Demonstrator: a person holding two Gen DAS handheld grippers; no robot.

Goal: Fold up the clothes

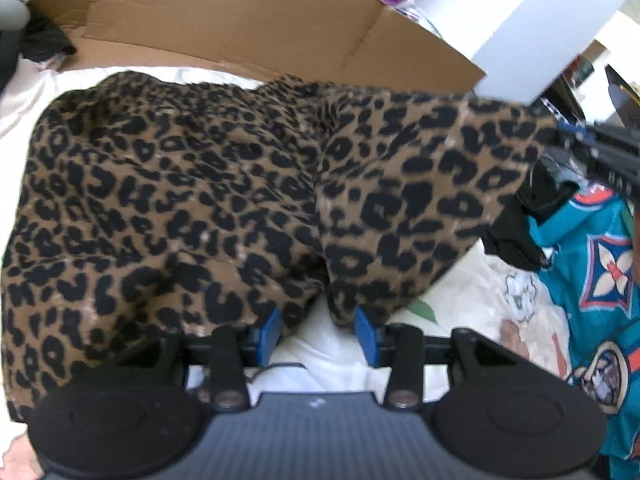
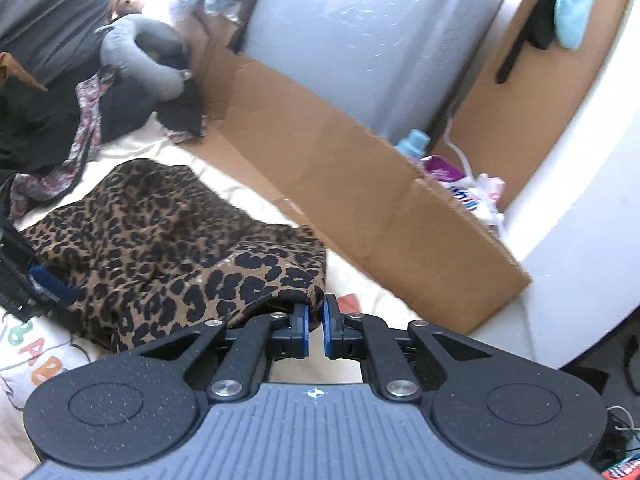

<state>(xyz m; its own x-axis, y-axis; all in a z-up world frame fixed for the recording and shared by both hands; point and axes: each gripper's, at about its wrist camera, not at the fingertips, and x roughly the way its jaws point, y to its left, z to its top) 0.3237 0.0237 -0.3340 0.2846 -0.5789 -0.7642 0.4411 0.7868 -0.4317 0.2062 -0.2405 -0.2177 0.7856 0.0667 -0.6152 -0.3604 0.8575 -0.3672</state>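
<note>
A leopard-print garment [image 1: 192, 184] lies bunched on the white bed sheet [image 1: 332, 360]. My left gripper [image 1: 319, 330] is at its near edge with the blue pads apart. Sheet shows between them, and cloth drapes over both tips. In the right wrist view my right gripper [image 2: 315, 320] is shut on a corner of the leopard-print garment [image 2: 168, 240] and holds that corner up off the bed. The right gripper [image 1: 600, 148] also shows dark at the far right of the left wrist view. One blue pad of the left gripper [image 2: 50, 282] peeks in beside the cloth.
A flattened cardboard box [image 2: 340, 184] stands along the far side of the bed. A teal patterned garment [image 1: 592, 280] lies to the right. A pile of dark clothes [image 2: 40, 120] and a grey neck pillow [image 2: 148, 52] sit at the far left.
</note>
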